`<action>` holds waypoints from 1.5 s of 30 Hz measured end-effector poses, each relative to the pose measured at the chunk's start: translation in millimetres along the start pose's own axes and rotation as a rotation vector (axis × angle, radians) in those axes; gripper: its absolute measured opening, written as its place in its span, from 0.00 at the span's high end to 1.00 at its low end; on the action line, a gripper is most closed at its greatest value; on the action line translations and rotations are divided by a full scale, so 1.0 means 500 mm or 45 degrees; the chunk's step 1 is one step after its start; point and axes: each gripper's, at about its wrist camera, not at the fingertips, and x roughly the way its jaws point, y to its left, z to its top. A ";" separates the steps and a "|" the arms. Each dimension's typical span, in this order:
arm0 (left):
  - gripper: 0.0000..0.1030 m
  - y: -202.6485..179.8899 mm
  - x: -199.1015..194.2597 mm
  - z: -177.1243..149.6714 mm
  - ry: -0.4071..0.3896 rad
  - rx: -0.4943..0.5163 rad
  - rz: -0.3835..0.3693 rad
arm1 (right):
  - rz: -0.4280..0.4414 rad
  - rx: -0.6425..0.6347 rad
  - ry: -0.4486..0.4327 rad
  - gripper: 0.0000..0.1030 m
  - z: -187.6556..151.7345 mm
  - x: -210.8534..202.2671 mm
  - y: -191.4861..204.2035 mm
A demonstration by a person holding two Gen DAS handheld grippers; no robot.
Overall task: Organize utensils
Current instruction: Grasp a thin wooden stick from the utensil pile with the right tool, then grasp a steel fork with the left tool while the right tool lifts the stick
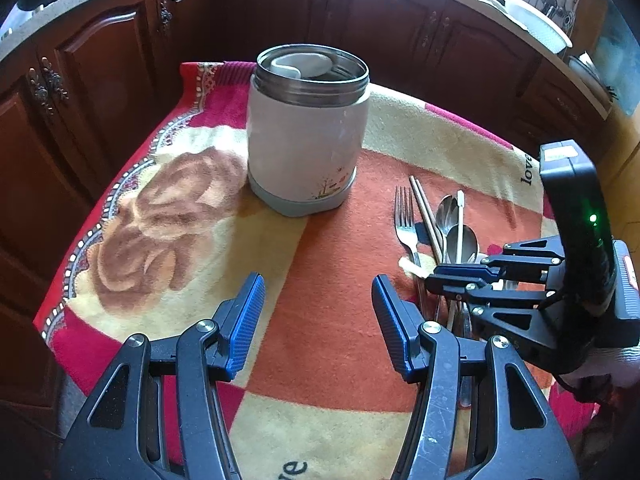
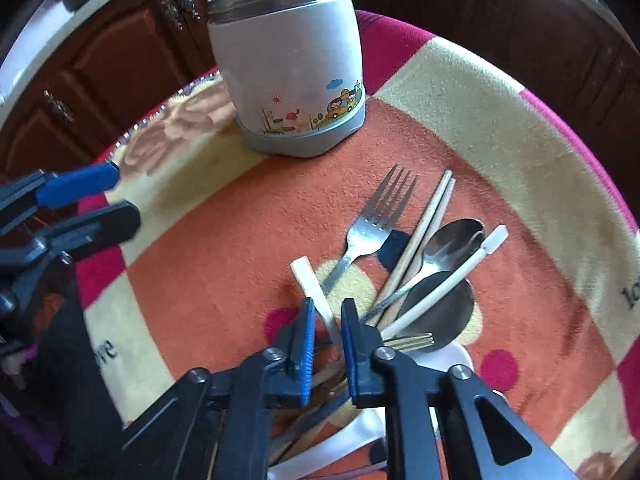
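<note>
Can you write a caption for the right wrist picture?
Right gripper pinches a white stick from the utensil pile near the jar.

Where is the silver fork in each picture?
Left wrist: fork, right of middle, left edge of the utensil pile.
Right wrist: fork, just right of centre, tines towards the jar.
Shared landmark: jar standing beyond it on the blanket.

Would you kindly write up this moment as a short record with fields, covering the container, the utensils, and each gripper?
surface: patterned blanket
container: lidless jar, upright, apart from the utensils
utensils: fork, chopsticks, spoons, white sticks, lying in a loose pile
left gripper: open, nothing between its pads, over bare blanket
right gripper: narrowly closed around a white stick in the pile
</note>
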 end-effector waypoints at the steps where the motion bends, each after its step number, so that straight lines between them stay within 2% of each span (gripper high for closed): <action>1: 0.46 -0.002 0.004 0.002 0.003 0.003 -0.003 | 0.003 0.007 -0.002 0.94 -0.002 -0.002 -0.002; 3: 0.46 -0.007 0.012 0.004 0.016 0.005 -0.016 | 0.016 0.028 -0.007 0.95 -0.008 -0.006 -0.006; 8: 0.46 -0.028 0.032 0.010 0.049 0.034 -0.041 | 0.087 0.180 -0.118 0.95 -0.045 -0.055 -0.036; 12: 0.46 -0.048 0.050 0.018 0.068 0.054 -0.060 | 0.121 0.351 -0.222 0.95 -0.088 -0.092 -0.066; 16: 0.46 -0.074 0.078 0.035 0.094 0.074 -0.083 | 0.134 0.592 -0.311 0.95 -0.146 -0.126 -0.130; 21: 0.46 -0.108 0.128 0.067 0.128 0.092 -0.117 | 0.129 0.741 -0.385 0.95 -0.189 -0.153 -0.168; 26: 0.46 -0.127 0.170 0.098 0.143 0.107 -0.137 | 0.100 0.779 -0.385 0.95 -0.209 -0.163 -0.197; 33: 0.49 -0.150 0.219 0.124 0.136 0.136 -0.164 | 0.120 0.784 -0.399 0.95 -0.220 -0.157 -0.213; 36: 0.56 -0.148 0.242 0.132 0.158 0.122 -0.185 | 0.127 0.779 -0.397 0.95 -0.221 -0.154 -0.214; 40: 0.81 -0.150 0.256 0.137 0.155 0.134 -0.178 | 0.137 0.792 -0.395 0.95 -0.226 -0.148 -0.222; 45: 0.81 -0.151 0.252 0.135 0.152 0.134 -0.236 | 0.131 0.808 -0.385 0.95 -0.221 -0.138 -0.234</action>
